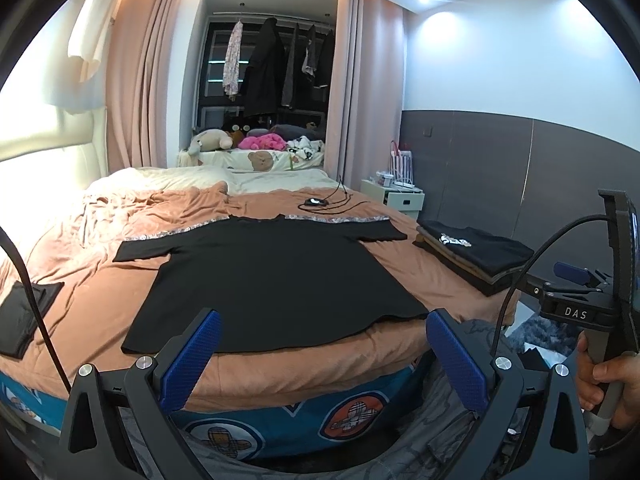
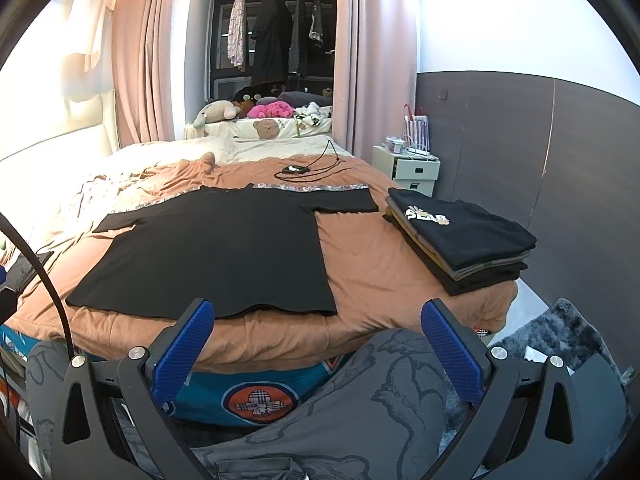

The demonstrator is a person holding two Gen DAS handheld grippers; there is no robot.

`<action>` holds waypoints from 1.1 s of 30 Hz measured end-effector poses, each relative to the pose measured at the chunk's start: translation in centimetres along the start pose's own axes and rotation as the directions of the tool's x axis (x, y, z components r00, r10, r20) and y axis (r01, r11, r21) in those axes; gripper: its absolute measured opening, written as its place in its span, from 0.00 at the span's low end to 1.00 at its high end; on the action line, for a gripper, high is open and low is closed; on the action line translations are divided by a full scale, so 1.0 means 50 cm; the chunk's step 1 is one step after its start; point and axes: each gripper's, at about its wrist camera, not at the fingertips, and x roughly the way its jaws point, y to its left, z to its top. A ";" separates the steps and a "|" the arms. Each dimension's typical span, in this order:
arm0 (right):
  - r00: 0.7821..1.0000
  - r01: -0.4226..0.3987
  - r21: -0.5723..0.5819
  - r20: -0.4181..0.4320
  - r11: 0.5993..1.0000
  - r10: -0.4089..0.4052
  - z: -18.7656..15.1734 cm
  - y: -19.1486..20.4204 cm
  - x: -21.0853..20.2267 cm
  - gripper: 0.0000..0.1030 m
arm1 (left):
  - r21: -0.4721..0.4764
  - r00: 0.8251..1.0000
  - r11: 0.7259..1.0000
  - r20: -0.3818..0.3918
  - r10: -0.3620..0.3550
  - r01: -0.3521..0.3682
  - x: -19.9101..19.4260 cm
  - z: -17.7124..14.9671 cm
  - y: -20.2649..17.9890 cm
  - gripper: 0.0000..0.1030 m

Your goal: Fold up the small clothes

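A black T-shirt [image 1: 264, 276] [image 2: 216, 252] lies spread flat on the brown bedspread, sleeves out, hem toward me. My left gripper [image 1: 324, 356] hovers open just short of the hem at the bed's near edge, holding nothing. My right gripper [image 2: 320, 344] is also open and empty, off the near edge below the shirt's right hem corner. The right gripper's body [image 1: 576, 308] shows at the right of the left wrist view, held by a hand [image 1: 604, 384]. A stack of folded clothes [image 2: 460, 240] [image 1: 476, 256] sits at the bed's right edge.
A small folded dark cloth [image 1: 24, 316] lies at the bed's left edge. A black device with cables [image 2: 308, 168] rests beyond the shirt. A white nightstand [image 2: 412, 170] stands right of the bed. Grey patterned trousers [image 2: 360, 400] show below the grippers.
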 end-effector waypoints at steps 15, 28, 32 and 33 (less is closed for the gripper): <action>1.000 -0.001 -0.004 0.025 1.000 0.001 -0.017 0.006 -0.007 1.00 | 0.002 1.000 1.000 0.010 0.000 0.000 -0.012 -0.007 -0.006 1.00; 0.999 -0.026 -0.005 0.022 1.000 0.026 -0.018 -0.010 0.008 1.00 | 0.000 0.999 1.000 0.026 0.030 -0.030 -0.030 -0.008 0.001 1.00; 0.999 -0.026 -0.006 0.024 1.000 0.027 -0.021 -0.010 0.006 1.00 | -0.004 0.999 1.000 0.023 0.029 -0.029 -0.031 -0.008 0.004 1.00; 0.999 -0.025 -0.007 0.027 1.000 0.025 -0.024 -0.008 0.003 1.00 | -0.005 0.999 1.000 0.021 0.030 -0.030 -0.030 -0.008 0.002 1.00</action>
